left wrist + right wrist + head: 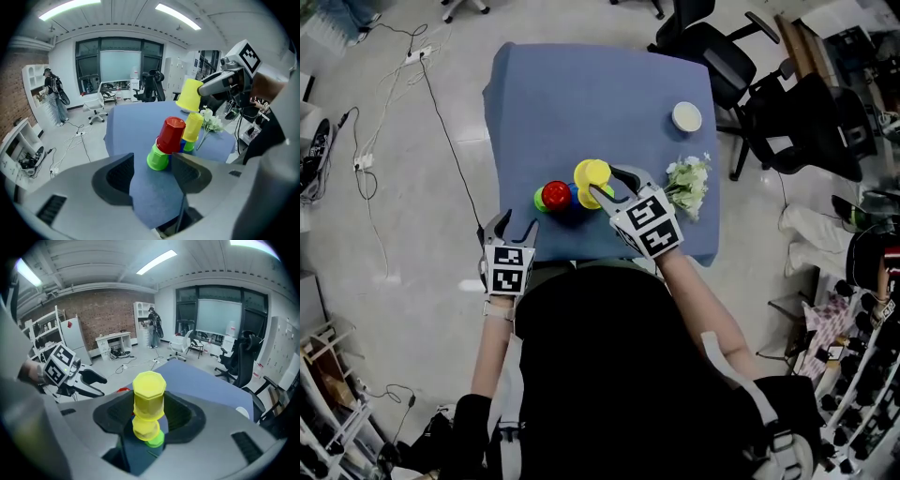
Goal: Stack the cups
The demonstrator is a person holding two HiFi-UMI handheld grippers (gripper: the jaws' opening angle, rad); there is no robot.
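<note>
Yellow cup (149,394), upside down, is clamped between the jaws of the right hand-held gripper (600,184), in the air just above the red cup (555,195), green cup (158,158) and second yellow cup (192,126) clustered on the blue surface (581,94). The left hand-held gripper (152,171) hangs near the surface's front edge, jaws apart and empty.

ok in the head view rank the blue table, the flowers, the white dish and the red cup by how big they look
1. blue table, by far the largest
2. flowers
3. white dish and red cup: both look like small rounds of about the same size, so I won't rank them
</note>
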